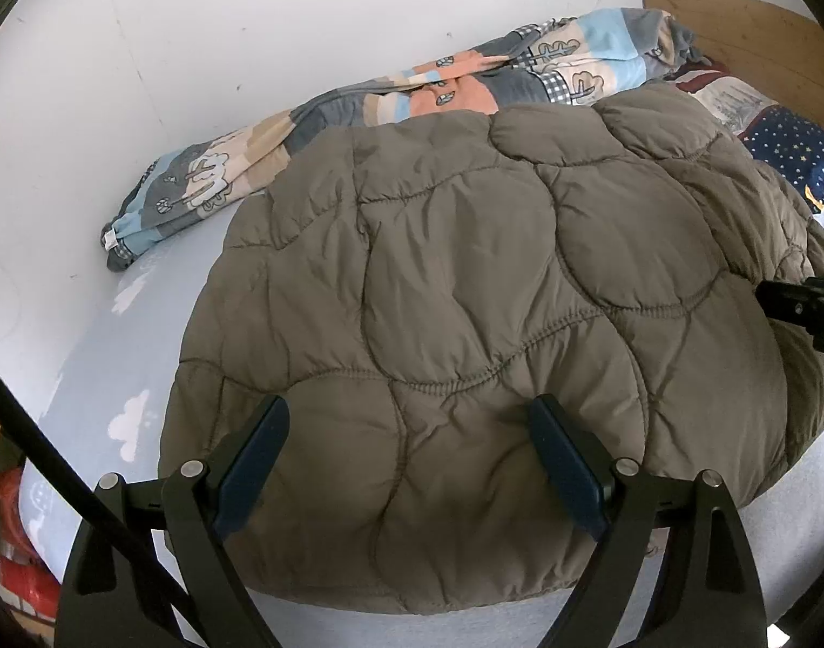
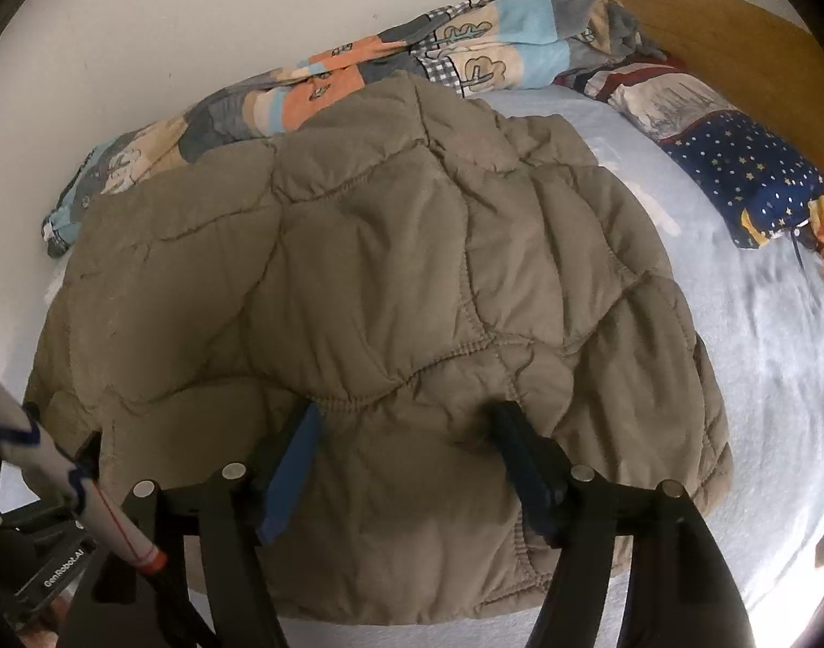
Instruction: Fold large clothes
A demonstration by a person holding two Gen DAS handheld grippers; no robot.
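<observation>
one olive quilted jacket (image 1: pixel 466 324) lay spread on the bed (image 2: pixel 763 378), beside one patchwork blanket (image 1: pixel 412 92) along the wall and one star-print pillow (image 2: pixel 736 162). two claws: left claw (image 1: pixel 409 432) released above the jacket; right claw (image 2: pixel 406 432) released, tips touching the jacket.
</observation>
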